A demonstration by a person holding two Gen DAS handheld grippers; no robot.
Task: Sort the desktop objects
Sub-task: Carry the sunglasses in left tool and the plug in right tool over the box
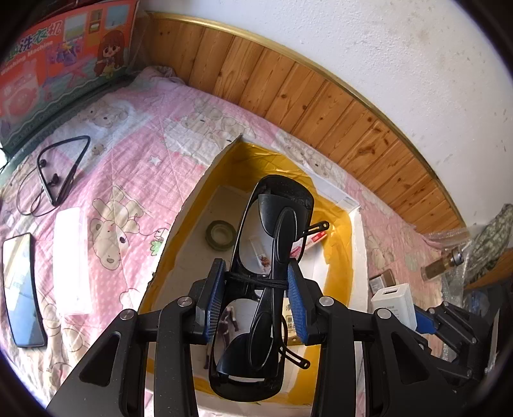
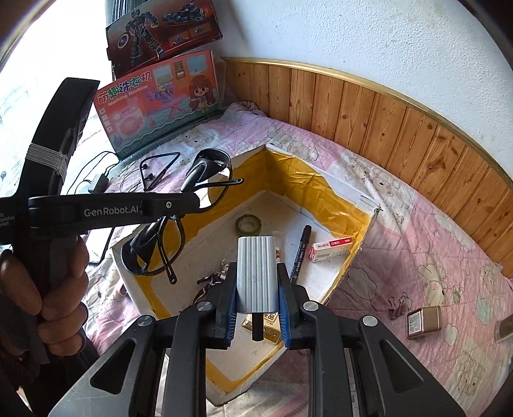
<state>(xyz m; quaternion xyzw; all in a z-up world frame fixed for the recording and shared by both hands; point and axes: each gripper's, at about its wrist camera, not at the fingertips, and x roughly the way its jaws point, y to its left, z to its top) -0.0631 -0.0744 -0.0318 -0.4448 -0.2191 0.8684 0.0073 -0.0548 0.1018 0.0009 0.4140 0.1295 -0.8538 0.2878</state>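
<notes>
the left tool [image 1: 256, 300] is gripping black glasses [image 1: 263, 282] and the right tool [image 2: 256, 296] is clamping a ribbed grey charger [image 2: 256, 272], both hanging over the box [image 2: 340, 205]. tape [image 2: 248, 223], a pen [image 2: 301, 247] and an eraser [image 2: 330, 250] are lying inside already. an earphone [image 1: 61, 173], a phone [image 1: 22, 288] and a small tin [image 2: 423, 322] are waiting on the bed, beside the tools.

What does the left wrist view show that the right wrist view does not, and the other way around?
Only the left wrist view shows the phone and the white case on the pink quilt.

Only the right wrist view shows the robot toy box, the gold tin and the person's hand.

Both show the sunglasses in the left claw, the tape roll in the yellow-lined box, and the neckband earphones.
</notes>
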